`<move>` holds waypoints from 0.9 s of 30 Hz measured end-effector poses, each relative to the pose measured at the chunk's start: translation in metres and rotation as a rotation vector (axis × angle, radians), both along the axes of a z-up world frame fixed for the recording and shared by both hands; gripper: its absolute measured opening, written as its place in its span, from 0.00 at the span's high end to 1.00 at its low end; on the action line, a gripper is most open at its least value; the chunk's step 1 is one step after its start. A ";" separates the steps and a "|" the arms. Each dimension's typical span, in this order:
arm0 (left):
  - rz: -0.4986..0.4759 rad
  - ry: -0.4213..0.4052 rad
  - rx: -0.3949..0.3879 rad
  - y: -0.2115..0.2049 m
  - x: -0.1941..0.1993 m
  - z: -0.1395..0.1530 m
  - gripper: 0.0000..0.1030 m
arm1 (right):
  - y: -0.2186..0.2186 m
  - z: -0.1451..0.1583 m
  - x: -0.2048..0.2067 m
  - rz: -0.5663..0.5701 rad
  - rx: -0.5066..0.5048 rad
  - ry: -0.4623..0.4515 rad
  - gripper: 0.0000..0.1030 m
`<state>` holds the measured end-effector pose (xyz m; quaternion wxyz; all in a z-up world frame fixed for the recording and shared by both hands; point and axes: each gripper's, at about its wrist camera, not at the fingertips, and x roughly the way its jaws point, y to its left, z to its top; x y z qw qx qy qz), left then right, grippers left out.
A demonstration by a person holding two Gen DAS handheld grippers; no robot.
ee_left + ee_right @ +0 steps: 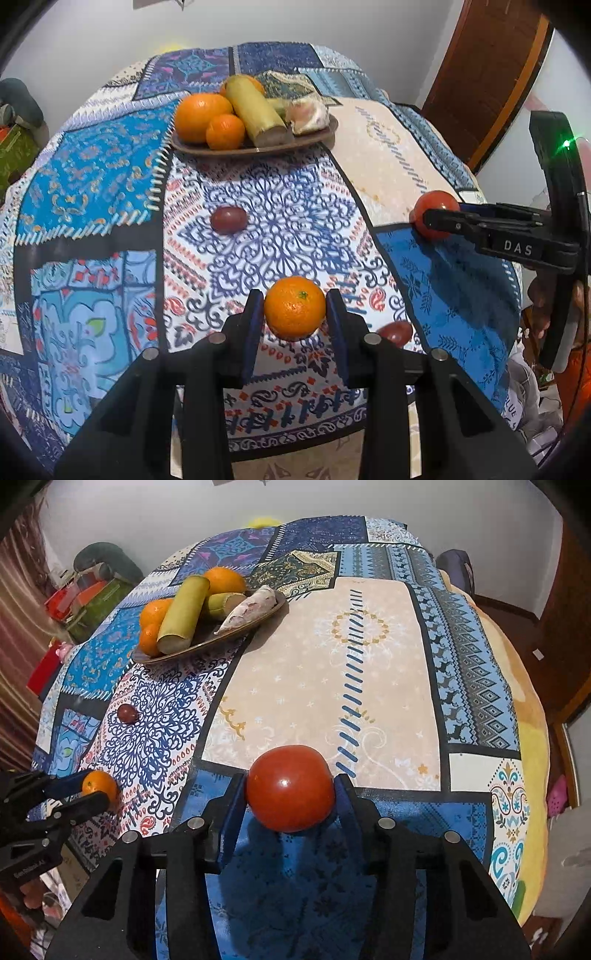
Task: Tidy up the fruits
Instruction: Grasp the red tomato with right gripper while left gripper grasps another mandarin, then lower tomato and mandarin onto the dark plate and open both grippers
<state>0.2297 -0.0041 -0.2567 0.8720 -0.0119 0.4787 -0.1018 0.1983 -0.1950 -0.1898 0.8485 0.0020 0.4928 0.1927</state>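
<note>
My left gripper (294, 313) is shut on a small orange mandarin (294, 312), held just above the patterned cloth; it also shows in the right wrist view (99, 785). My right gripper (290, 788) is shut on a red tomato (290, 788), seen from the left wrist view too (436, 212). A brown oval plate (314, 138) at the back holds two oranges (201, 116), a mandarin (225, 132), sugarcane pieces (255, 110) and a wrapped item (308, 116). A dark red plum (229, 219) lies on the cloth mid-table. Another plum (396, 331) lies beside my left gripper's right finger.
The table is covered by a blue patchwork cloth (332, 664). A wooden door (480, 74) stands at the right. Boxes and clutter (85, 594) sit left of the table. The table's right edge drops to a yellow blanket (532, 709).
</note>
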 end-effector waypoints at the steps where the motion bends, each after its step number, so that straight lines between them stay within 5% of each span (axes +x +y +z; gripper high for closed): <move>1: 0.002 -0.006 0.000 0.001 0.000 0.002 0.67 | 0.001 0.001 0.001 0.000 0.003 -0.005 0.57; 27: 0.074 -0.173 0.017 0.034 0.072 0.061 0.67 | 0.043 0.080 0.030 0.053 0.067 -0.250 0.58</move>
